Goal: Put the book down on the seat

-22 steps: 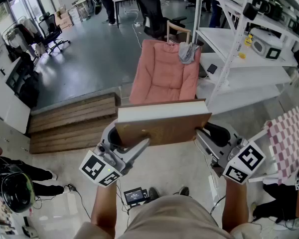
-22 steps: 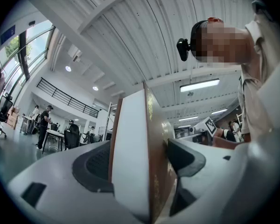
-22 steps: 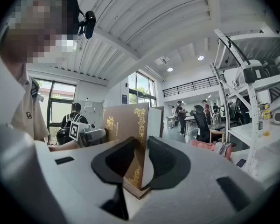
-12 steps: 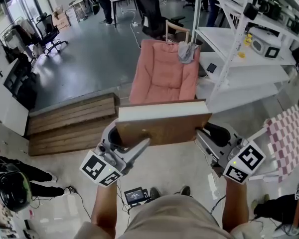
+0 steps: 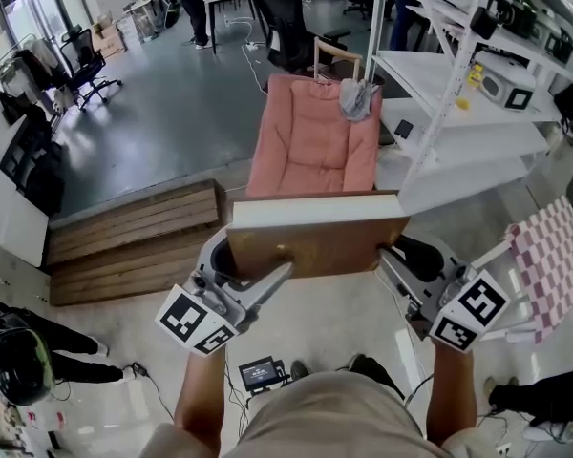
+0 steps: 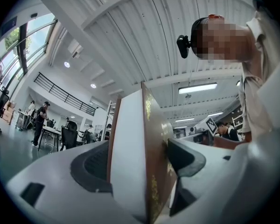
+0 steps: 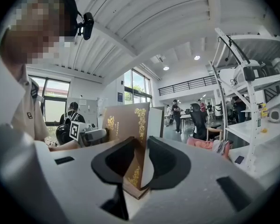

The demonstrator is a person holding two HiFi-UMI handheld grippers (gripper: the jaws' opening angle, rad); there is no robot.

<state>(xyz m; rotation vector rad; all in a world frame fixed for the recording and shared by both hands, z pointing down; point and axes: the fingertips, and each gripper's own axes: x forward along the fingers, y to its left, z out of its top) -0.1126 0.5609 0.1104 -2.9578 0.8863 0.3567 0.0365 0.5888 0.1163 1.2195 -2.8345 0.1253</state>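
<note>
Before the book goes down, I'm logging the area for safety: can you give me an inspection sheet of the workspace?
Surface: pink seat, cushion bare, some way ahead of the book.
Job's things: brown book, held level in the air between both grippers, not yet on the seat.
Clutter: grey cloth draped on the seat's back corner; small device on the floor by the person's feet.
Grippers: left gripper shut on the book's left end; right gripper shut on its right end.
Cables: white cable across the grey floor beyond the seat.
Surroundings: wooden steps left of the seat; white shelving and checked cloth at right.
</note>
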